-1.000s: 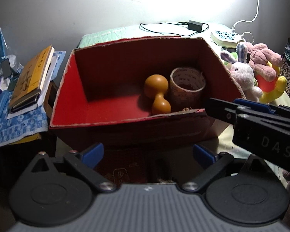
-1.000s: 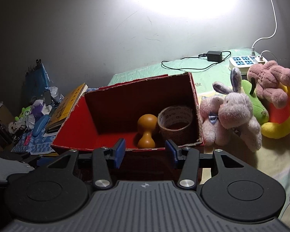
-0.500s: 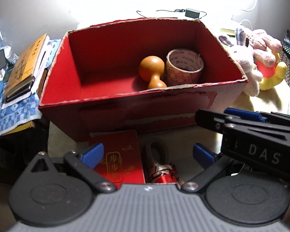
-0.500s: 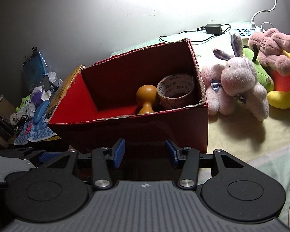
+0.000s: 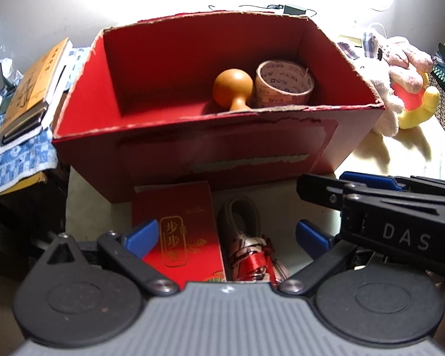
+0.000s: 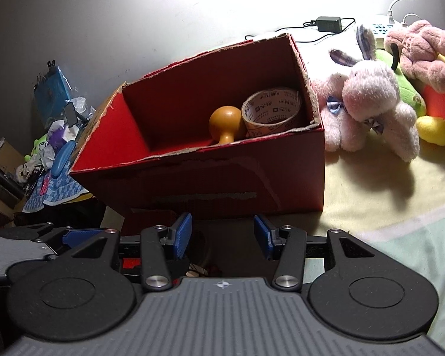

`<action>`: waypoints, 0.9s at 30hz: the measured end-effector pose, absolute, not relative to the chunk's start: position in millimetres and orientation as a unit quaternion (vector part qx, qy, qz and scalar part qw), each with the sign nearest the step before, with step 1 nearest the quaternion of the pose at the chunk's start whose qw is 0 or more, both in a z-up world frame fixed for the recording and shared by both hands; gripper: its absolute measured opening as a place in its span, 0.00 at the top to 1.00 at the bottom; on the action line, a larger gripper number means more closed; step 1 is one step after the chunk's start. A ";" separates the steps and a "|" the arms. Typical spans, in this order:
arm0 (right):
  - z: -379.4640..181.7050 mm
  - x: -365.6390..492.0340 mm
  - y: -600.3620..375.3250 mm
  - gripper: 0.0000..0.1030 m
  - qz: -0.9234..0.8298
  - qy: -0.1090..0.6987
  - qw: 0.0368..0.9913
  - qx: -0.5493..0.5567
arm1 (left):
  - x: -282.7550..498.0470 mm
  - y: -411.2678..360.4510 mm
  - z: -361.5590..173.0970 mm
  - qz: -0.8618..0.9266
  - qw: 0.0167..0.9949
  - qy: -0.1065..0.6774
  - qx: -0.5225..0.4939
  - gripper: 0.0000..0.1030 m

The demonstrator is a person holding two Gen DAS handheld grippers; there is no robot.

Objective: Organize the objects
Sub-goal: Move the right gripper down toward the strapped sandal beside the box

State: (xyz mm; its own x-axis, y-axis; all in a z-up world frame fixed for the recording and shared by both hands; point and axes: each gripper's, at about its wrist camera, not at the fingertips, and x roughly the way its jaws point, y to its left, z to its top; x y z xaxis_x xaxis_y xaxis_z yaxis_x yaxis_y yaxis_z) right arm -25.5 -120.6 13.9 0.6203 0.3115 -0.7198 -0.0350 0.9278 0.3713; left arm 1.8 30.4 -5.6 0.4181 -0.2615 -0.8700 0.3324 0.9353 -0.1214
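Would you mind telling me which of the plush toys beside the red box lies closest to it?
The white plush rabbit: it lies against the red box's right wall, while the pink plush dog lies farther off behind it.

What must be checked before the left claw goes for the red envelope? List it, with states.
1. Left claw open and empty: ok.
2. Red envelope flat in front of the red box, between the fingers: ok.
3. Knotted ornament beside envelope, may snag: not ok.
4. Right claw open, close alongside: cannot tell clearance.
5. Box has room left of the wooden gourd and tape roll: ok.
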 end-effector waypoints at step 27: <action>-15.8 -22.7 -126.4 0.53 0.138 0.498 0.828 0.217 | -36.3 51.3 -12.5 -0.305 0.816 0.490 -0.039 0.04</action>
